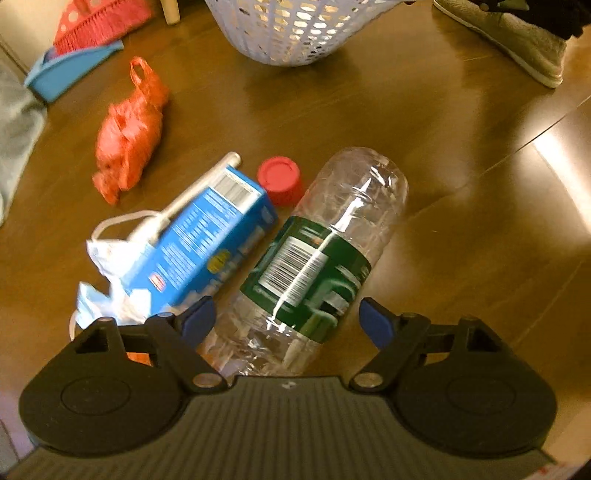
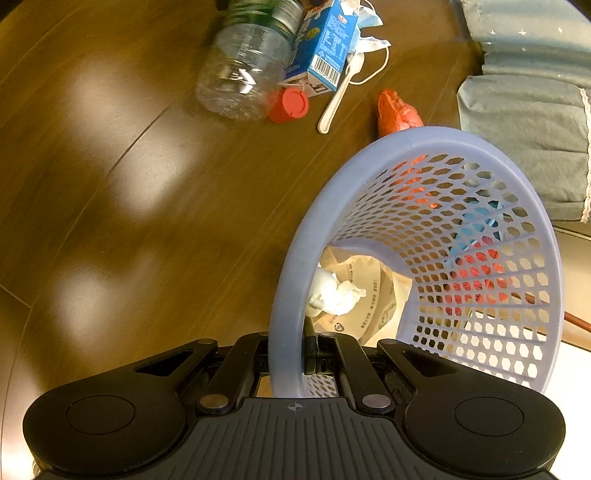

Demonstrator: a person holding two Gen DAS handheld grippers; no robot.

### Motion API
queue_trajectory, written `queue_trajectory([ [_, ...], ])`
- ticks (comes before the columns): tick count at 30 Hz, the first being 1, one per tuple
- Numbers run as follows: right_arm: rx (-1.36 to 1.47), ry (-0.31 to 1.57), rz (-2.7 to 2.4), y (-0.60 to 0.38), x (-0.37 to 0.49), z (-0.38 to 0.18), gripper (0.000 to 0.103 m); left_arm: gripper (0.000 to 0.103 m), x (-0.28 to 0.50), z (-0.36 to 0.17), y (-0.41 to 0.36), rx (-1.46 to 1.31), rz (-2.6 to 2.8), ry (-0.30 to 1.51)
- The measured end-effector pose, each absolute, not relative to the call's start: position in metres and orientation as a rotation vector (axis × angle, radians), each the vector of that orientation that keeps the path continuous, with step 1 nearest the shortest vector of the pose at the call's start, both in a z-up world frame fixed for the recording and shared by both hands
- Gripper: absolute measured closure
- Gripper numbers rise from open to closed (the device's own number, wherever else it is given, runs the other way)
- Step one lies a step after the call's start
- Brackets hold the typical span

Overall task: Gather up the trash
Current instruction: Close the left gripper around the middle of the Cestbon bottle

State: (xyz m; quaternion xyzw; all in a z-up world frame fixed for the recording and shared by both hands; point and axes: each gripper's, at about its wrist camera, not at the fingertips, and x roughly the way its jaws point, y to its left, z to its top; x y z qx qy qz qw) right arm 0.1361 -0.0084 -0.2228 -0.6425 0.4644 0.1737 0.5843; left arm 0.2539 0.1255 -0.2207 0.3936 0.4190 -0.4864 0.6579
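While lit in warm patches, wood floor (image 1: 443, 155) carrying all trash; seams between planks visible.

Lavender perforated basket (image 2: 295, 258) largest item, tilted toward right wrist camera, mouth open to lens. Right claw (image 2: 301, 354) pressed together on basket rim, one finger outside the wall, one inside. Inside basket: brown paper bag (image 2: 373, 291) with crumpled white tissue (image 2: 340, 295) on top. Same basket seen at top edge of left wrist view (image 1: 291, 33).

Grey-green bedding (image 2: 528, 122) at right of right wrist view, near basket. Shoe (image 1: 517, 37) at upper right of left wrist view.

Clear plastic bottle (image 1: 325, 240) with green label, lying on its side on floor, neck end toward left wrist camera. Left claw (image 1: 286, 321) spread wide, blue fingertips (image 1: 376, 321) either side of bottle's lower part; contact not clear, bottle not pinched.

Blue carton (image 1: 210, 236) lying flat, just beside bottle, touching or nearly so. Crumpled white wrapper (image 1: 107, 280) with a cord loop under carton's near end. White plastic spoon (image 2: 336, 99) lying along carton.

Red-orange plastic bag (image 1: 129, 136), knotted, well apart from carton. Blue dustpan (image 1: 70, 74) at upper left, red brush behind it.

Red cap (image 1: 280, 181) between carton's far end and bottle, touching bottle.
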Motion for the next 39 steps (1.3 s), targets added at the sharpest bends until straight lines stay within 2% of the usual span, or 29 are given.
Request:
queue_trajectory([
  [2, -1.498, 1.086, 0.404, -0.008, 0.137, -0.222, 0.103, 0.026, 0.249, -0.22, 0.129, 0.874, -1.104, 0.972],
  [7, -1.495, 1.087, 0.404, -0.009, 0.139, -0.223, 0.103, 0.038, 0.234, -0.222, 0.133, 0.861, -1.136, 1.031],
  [15, -1.494, 1.086, 0.408, -0.01, 0.139, -0.223, 0.103, 0.041, 0.226, -0.227, 0.136, 0.81, -1.147, 1.068],
  [39, -1.488, 1.08, 0.417, -0.008, 0.14, -0.223, 0.103, 0.042, 0.236, -0.234, 0.12, 0.728, -1.035, 1.081],
])
